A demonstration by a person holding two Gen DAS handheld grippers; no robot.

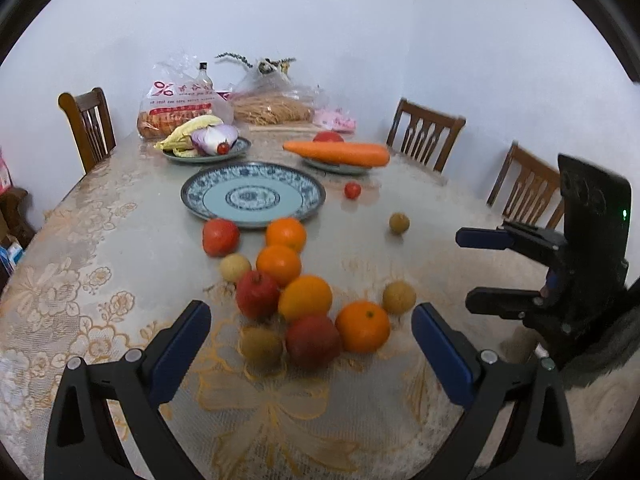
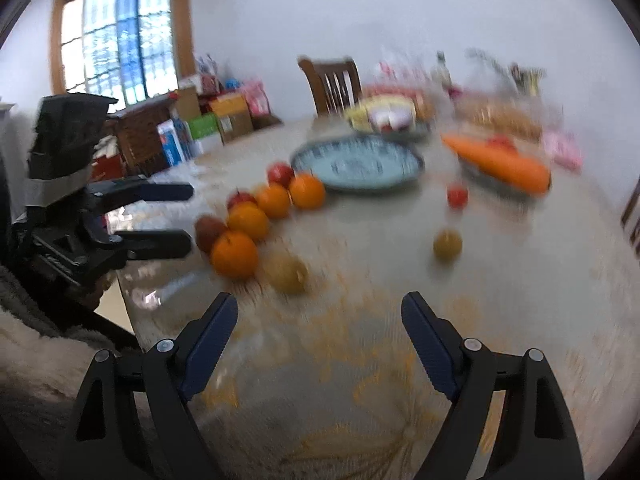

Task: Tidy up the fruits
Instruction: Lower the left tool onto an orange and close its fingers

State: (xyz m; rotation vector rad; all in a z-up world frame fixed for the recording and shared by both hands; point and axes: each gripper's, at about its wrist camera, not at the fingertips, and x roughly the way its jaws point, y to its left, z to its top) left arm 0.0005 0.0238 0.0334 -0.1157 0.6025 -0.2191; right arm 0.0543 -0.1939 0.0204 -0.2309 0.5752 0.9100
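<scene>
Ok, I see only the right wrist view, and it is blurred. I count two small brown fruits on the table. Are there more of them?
Observer: Yes, four. The left wrist view shows two more, hidden from you behind the orange row: one brown fruit and another beside the nearest red fruit.
Operator: And what lies on the plate behind the blue one?
Observer: That back plate holds a cut purple onion, a yellow-green leafy vegetable and a cherry tomato.
Operator: Is something on the blue plate?
Observer: No. The blue plate is empty; the marks in its middle are painted pattern.
</scene>
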